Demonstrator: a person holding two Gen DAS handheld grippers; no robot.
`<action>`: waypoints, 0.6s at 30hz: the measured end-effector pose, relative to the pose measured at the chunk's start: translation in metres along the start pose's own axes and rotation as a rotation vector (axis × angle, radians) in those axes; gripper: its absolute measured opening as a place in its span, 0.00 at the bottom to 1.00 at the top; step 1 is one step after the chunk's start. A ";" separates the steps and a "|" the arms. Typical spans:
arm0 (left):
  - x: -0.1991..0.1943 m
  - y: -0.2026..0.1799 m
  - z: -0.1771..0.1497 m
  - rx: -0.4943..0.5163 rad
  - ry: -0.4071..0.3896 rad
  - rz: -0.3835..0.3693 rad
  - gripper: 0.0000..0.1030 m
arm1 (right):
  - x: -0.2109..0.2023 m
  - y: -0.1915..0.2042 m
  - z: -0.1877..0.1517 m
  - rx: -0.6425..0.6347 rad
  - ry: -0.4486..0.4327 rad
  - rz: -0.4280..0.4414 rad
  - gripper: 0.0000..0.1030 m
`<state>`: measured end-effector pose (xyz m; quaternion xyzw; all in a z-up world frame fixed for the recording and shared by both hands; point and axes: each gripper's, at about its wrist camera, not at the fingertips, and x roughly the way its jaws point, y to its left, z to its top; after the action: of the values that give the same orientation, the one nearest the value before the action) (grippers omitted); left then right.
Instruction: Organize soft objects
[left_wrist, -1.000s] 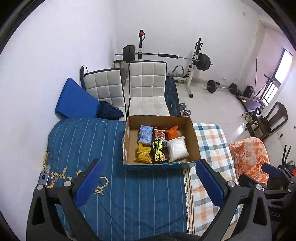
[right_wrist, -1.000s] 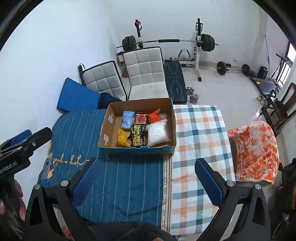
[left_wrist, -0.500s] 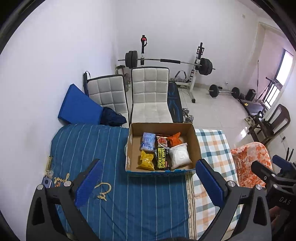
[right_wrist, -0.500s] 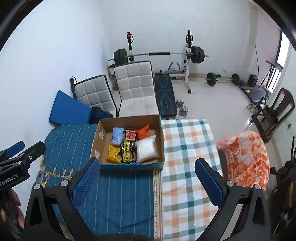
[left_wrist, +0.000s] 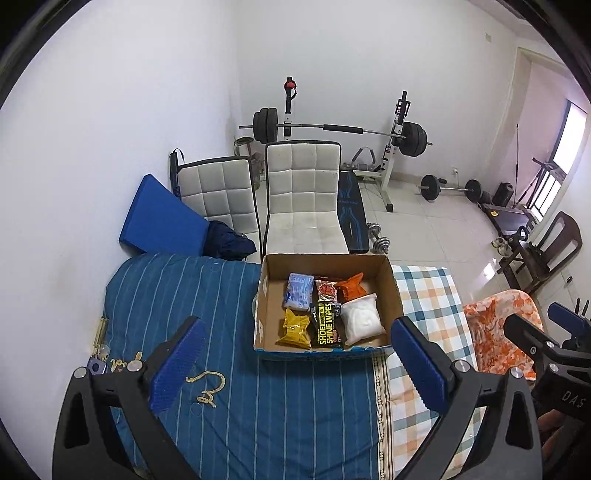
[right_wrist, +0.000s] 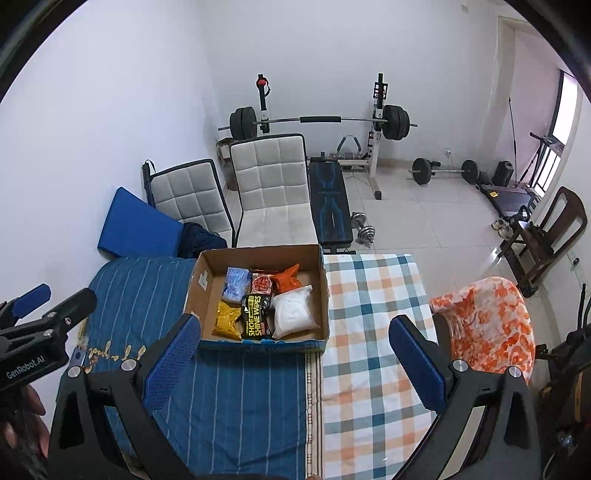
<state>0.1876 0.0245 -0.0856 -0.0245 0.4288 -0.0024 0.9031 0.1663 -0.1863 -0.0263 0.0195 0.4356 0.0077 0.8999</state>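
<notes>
The walls (left_wrist: 332, 55) are white and the floor (left_wrist: 436, 229) has pale tiles. Two white chairs (left_wrist: 303, 195) stand by a weight bench (right_wrist: 328, 206) and a barbell (right_wrist: 317, 120). Light comes in at a window (left_wrist: 570, 136) on the right. A dark wooden chair (right_wrist: 546, 236) stands near it.

packets (left_wrist: 327, 314) in box (left_wrist: 391, 280), box on bed (left_wrist: 258, 406)
</notes>
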 end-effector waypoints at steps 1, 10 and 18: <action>0.001 0.000 0.000 0.001 0.002 -0.001 1.00 | 0.000 0.000 0.000 -0.001 -0.001 0.001 1.00; 0.002 0.001 -0.001 0.002 0.002 -0.003 1.00 | 0.002 0.001 0.000 -0.001 0.009 0.012 1.00; 0.008 0.000 -0.005 -0.002 0.010 0.010 1.00 | 0.006 0.000 -0.001 -0.002 0.025 0.027 1.00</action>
<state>0.1886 0.0243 -0.0948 -0.0232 0.4335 0.0025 0.9008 0.1691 -0.1862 -0.0321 0.0245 0.4466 0.0203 0.8942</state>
